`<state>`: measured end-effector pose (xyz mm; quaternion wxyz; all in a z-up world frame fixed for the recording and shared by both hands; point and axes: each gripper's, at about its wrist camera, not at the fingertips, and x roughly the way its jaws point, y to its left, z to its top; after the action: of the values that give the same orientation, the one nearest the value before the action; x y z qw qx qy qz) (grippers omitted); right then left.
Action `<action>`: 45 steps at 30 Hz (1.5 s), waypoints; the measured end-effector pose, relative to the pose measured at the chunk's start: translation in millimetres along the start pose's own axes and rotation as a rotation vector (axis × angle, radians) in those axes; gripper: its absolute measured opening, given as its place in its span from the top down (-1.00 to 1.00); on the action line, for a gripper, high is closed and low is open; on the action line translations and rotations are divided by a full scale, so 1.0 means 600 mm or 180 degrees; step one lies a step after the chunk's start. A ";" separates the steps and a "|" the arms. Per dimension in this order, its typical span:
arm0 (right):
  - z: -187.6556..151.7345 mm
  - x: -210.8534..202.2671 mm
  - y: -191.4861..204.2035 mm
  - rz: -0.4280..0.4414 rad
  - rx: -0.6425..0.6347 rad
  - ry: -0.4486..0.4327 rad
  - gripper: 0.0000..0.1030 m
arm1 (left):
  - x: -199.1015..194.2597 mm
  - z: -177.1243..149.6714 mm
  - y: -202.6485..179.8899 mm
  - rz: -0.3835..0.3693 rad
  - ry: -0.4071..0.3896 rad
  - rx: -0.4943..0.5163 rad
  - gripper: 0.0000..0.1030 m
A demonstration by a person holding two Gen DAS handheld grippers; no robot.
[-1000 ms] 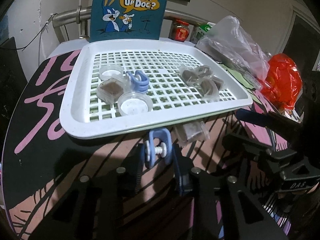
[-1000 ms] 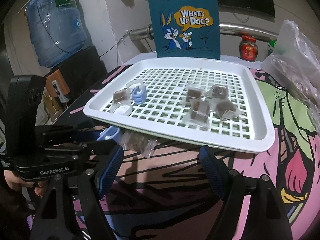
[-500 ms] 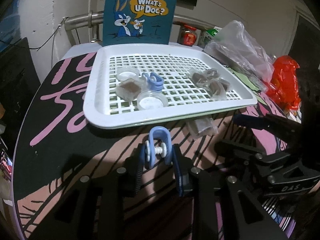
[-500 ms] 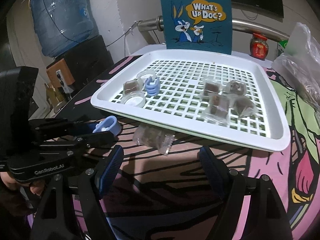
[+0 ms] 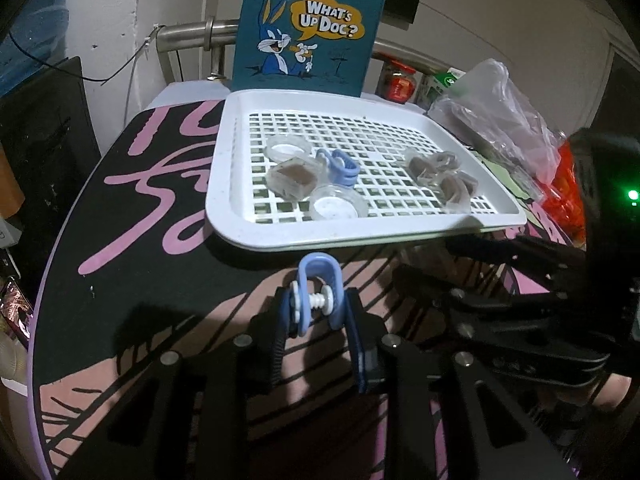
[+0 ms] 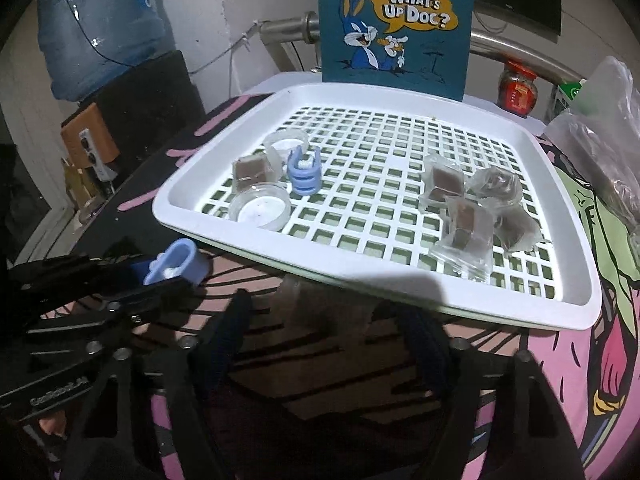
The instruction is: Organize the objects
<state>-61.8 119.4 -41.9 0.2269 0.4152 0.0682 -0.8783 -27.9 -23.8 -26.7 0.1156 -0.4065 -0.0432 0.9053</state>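
My left gripper [image 5: 318, 308] is shut on a light blue clip [image 5: 317, 292], held just before the front edge of the white slotted tray [image 5: 224, 184]. The clip also shows at the left in the right wrist view [image 6: 176, 266]. In the tray lie a second blue clip [image 6: 304, 172], two round clear lids [image 6: 260, 206], a small square box [image 6: 250, 170] and several clear-wrapped brown cubes [image 6: 466, 208]. My right gripper [image 6: 326, 334] is open and empty, its fingers either side of a clear wrapped packet [image 6: 320, 302] lying on the table before the tray.
A blue "What's Up Doc?" bag [image 6: 394, 24] stands behind the tray. Clear plastic bags [image 5: 492, 120] and a red bag [image 5: 568, 196] lie to the right. A red jar [image 6: 518, 88] stands at the back. A water bottle [image 6: 100, 24] stands off the table at left.
Both grippers have drawn back from the tray, which now looks farther away. The left gripper still holds the blue clip. The right gripper has shifted so the wrapped packet lies between its fingers.
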 end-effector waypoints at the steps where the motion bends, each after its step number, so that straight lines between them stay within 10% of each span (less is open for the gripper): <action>1: 0.000 0.004 -0.001 0.0004 -0.0002 0.0039 -0.02 | 0.000 0.000 0.000 -0.0004 0.0003 0.0001 0.49; 9: -0.010 -0.011 0.001 0.0057 -0.0050 -0.0022 0.43 | 0.000 -0.001 0.002 -0.0012 -0.0001 -0.0007 0.49; 45: -0.070 -0.134 -0.067 -0.0039 -0.0011 -0.0764 0.45 | -0.025 -0.002 -0.038 -0.0210 -0.0293 0.0309 0.49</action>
<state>-6.4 195.7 -10.7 0.2288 0.3062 0.0445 -0.9230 -13.3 -5.3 -12.8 0.1629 -0.3567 -0.0179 0.9197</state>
